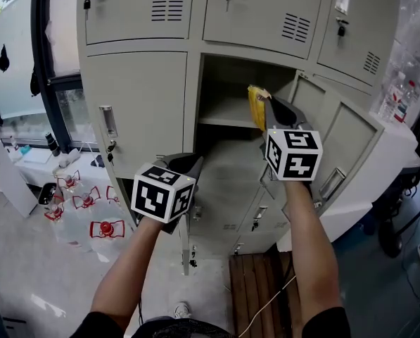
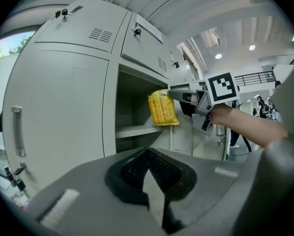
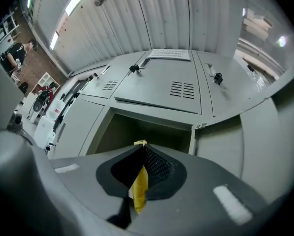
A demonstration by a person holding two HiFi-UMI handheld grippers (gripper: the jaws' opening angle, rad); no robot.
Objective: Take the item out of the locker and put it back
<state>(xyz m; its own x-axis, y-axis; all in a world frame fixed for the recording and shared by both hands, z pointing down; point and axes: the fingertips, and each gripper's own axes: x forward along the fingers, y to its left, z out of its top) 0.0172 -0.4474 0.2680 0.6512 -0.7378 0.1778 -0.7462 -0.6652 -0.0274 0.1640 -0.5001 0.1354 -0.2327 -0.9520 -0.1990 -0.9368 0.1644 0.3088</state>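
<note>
Carry of packet [image 1: 257, 106] at locker [image 1: 139, 97] mouth. Clenched right gripper [image 1: 266, 101] pinches packet's upper edge. Packet hangs just in front of open compartment, above shelf [image 1: 224, 113]. Closed, empty left gripper [image 1: 193, 162] sits lower left. My judgement: firm pinch, wide berth of door [image 1: 345, 141] edge. Packet is a flat, limp, crinkly yellow pouch; locker is smooth painted metal.

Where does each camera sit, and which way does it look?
Head view: person's head, looking down at the open locker; forearms, left gripper, right gripper show.
Left gripper view: on the left gripper, facing the locker; its shut jaws, right forearm show.
Right gripper view: on the right gripper, tilted up at the locker; jaws shut on yellow packet.
Shared: all three show the yellow packet.
</note>
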